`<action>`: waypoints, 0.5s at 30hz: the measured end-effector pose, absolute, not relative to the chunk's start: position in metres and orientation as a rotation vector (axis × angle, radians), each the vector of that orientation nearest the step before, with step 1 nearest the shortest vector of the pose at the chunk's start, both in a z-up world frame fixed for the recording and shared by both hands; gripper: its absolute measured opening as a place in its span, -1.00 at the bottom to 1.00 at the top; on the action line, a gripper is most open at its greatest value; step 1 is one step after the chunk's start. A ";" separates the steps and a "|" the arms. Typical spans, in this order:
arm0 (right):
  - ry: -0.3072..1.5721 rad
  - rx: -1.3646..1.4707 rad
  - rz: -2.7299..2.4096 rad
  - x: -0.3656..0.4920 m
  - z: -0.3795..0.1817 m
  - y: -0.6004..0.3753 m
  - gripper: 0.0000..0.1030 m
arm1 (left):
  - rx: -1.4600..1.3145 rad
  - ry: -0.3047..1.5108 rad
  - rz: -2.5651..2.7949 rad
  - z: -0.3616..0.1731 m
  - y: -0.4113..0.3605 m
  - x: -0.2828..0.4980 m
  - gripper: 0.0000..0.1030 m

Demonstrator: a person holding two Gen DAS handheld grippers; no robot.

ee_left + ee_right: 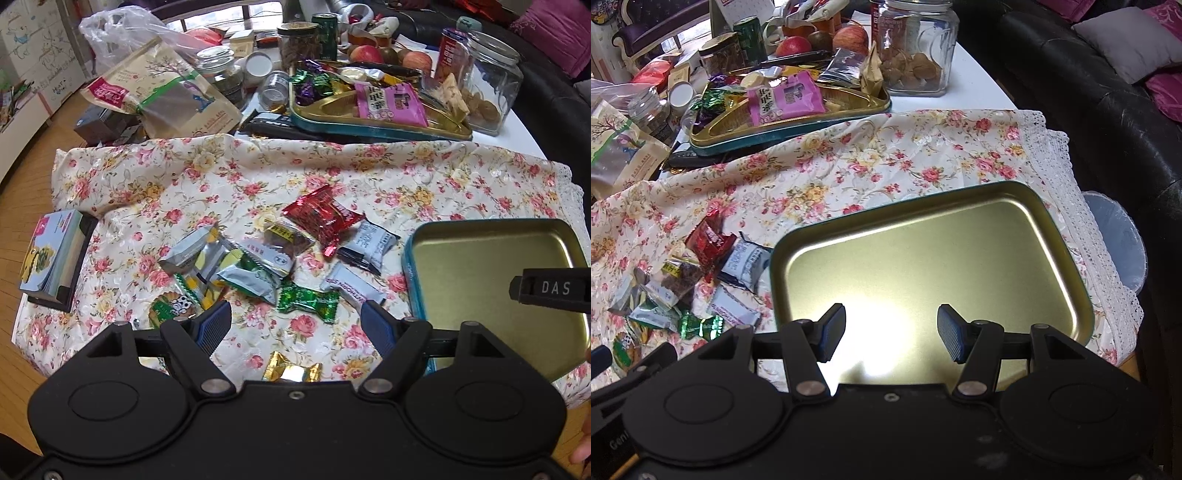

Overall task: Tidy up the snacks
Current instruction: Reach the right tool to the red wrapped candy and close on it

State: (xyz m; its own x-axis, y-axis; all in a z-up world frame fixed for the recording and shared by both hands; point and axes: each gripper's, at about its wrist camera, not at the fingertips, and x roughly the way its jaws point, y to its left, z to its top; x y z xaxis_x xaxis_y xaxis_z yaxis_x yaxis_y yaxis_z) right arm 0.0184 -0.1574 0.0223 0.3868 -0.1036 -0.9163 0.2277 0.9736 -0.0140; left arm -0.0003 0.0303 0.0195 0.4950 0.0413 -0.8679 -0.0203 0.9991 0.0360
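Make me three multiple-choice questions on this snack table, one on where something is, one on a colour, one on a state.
1. Where does the gold-wrapped candy lie?
A. in the empty tin tray
B. on the floral cloth, nearest the left gripper
C. in the glass jar

2. What colour is the snack packet at the far end of the loose pile?
A. red
B. blue
C. orange

3. What state is the near tin tray in?
A. heaped with candy
B. covered by a lid
C. empty

Answers: 1 B, it sits on the floral cloth just below the open left gripper. 2 A, its foil is red. 3 C, only bare gold metal shows under the open right gripper.
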 end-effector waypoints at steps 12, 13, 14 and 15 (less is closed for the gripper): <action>1.162 0.226 -0.100 0.045 0.025 -0.103 0.13 | -0.112 1.034 0.169 0.032 0.116 0.024 0.51; 1.159 0.231 -0.093 0.048 0.025 -0.098 0.13 | -0.114 1.027 0.194 0.034 0.125 0.027 0.51; 1.155 0.233 -0.083 0.051 0.025 -0.093 0.13 | -0.107 1.018 0.224 0.036 0.135 0.030 0.51; 1.150 0.229 -0.066 0.056 0.024 -0.085 0.13 | -0.099 1.012 0.253 0.038 0.143 0.034 0.51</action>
State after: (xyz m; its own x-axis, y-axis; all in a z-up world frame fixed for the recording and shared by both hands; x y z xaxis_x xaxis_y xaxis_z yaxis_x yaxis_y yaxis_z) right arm 0.0557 -0.0853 0.0240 0.4095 0.0653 -0.9100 0.1691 0.9747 0.1461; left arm 0.0336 0.1428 0.0381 0.5042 0.1633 -0.8480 -0.2549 0.9664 0.0346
